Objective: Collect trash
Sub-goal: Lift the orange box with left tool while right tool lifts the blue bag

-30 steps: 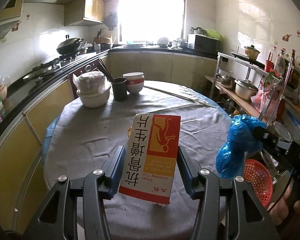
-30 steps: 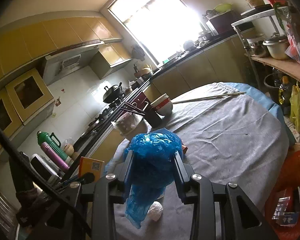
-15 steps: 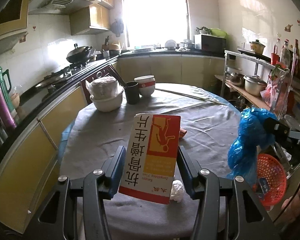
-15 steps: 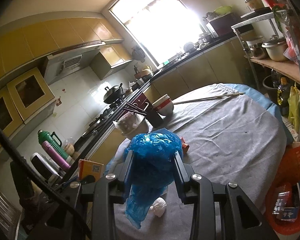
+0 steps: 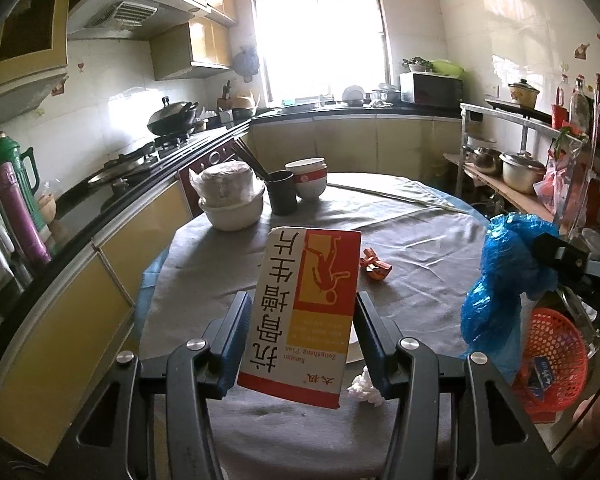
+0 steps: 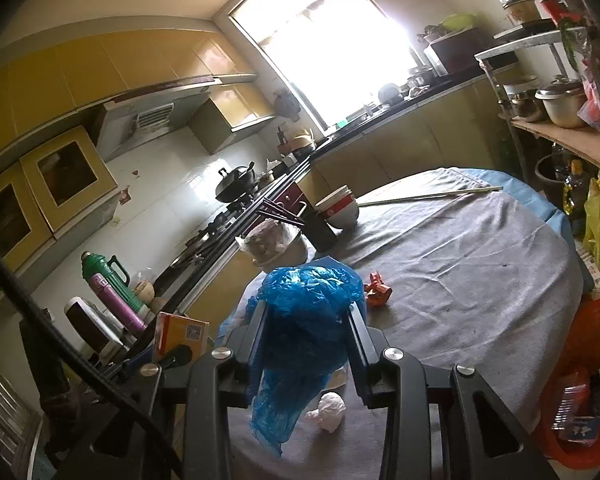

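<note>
Between the left gripper's (image 5: 298, 340) dark pads sits a flat red, white and yellow box (image 5: 306, 312), standing on end with its print upside down; the jaws are about half spread and closed onto its two long edges. The right gripper (image 6: 306, 344) is squeezed nearly shut on a crumpled blue bag (image 6: 304, 320), whose loose tail hangs below the fingers.

Both loads hang above the near edge of a round table (image 6: 480, 264) under a grey cloth. On the cloth, just below the grippers, lies a white tissue wad (image 6: 328, 406); further in lies a small red wrapper (image 6: 377, 289). To the right, low beside the table, stands a red basket (image 5: 552, 360) with scraps already in it, probably where all this goes.

Risks, as I judge them:

- The box is held only by its thin edges. A tilt or a bump on the way to the basket could let it pivot or slide out, and a harder squeeze could buckle the card
- The bag is slick film, bunched rather than pinched flat. Its tail could snag on the table edge or basket rim and pull the rest free
- Both grippers are full, so the wad and wrapper cannot be lifted until something is dropped. Reaching for them now would mean losing a load
- The basket lies on the right, so the left hand must cross over to it, and the two grippers could knock together
- Bowls (image 5: 306, 178) and a dark cup (image 5: 282, 192) of chopsticks stand at the far side, well apart, so little threat
</note>
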`<act>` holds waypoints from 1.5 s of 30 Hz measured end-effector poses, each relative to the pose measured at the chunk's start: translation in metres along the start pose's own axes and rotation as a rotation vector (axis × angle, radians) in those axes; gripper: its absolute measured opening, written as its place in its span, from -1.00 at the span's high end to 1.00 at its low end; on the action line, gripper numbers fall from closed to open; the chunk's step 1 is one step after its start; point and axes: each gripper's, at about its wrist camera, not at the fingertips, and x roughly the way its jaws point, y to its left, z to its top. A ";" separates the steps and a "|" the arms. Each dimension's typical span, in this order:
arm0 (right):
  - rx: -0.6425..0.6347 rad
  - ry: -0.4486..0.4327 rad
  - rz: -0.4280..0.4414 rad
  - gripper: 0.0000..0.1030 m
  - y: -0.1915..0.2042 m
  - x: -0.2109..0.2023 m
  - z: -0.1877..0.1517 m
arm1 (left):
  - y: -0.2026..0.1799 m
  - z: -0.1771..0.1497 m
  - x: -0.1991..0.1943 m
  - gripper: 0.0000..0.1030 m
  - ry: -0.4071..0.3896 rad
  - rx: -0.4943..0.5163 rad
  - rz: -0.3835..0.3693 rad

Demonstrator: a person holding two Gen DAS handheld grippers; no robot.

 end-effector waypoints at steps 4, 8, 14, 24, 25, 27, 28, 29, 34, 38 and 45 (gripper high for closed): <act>-0.010 0.004 0.008 0.25 0.005 0.002 0.000 | 0.000 0.000 -0.002 -0.04 -0.009 0.010 0.011; -0.021 0.005 0.012 0.25 0.009 0.004 -0.001 | 0.001 0.001 -0.003 -0.04 -0.012 0.010 0.017; -0.020 0.003 0.013 0.25 0.009 0.004 -0.001 | 0.001 0.002 -0.005 -0.04 -0.017 0.014 0.023; -0.014 -0.017 0.015 0.25 0.005 -0.003 0.000 | -0.005 0.002 -0.007 -0.04 -0.025 0.031 0.027; -0.012 -0.019 0.015 0.25 0.004 -0.004 0.000 | -0.006 0.003 -0.008 -0.04 -0.026 0.034 0.028; -0.007 -0.022 0.015 0.25 0.004 -0.005 0.001 | -0.007 0.003 -0.008 -0.04 -0.027 0.039 0.026; -0.006 -0.023 0.014 0.25 0.003 -0.006 0.001 | -0.008 0.003 -0.008 -0.04 -0.027 0.041 0.025; -0.004 -0.024 0.015 0.25 0.003 -0.006 0.001 | -0.009 0.003 -0.008 -0.04 -0.027 0.043 0.025; 0.003 -0.030 0.013 0.25 0.000 -0.010 0.001 | -0.013 0.004 -0.008 -0.04 -0.024 0.053 0.020; 0.011 -0.038 0.009 0.25 -0.005 -0.015 0.002 | -0.015 0.004 -0.009 -0.04 -0.027 0.064 0.018; 0.025 -0.061 0.000 0.25 -0.013 -0.025 0.004 | -0.028 0.006 -0.011 -0.04 -0.032 0.095 0.007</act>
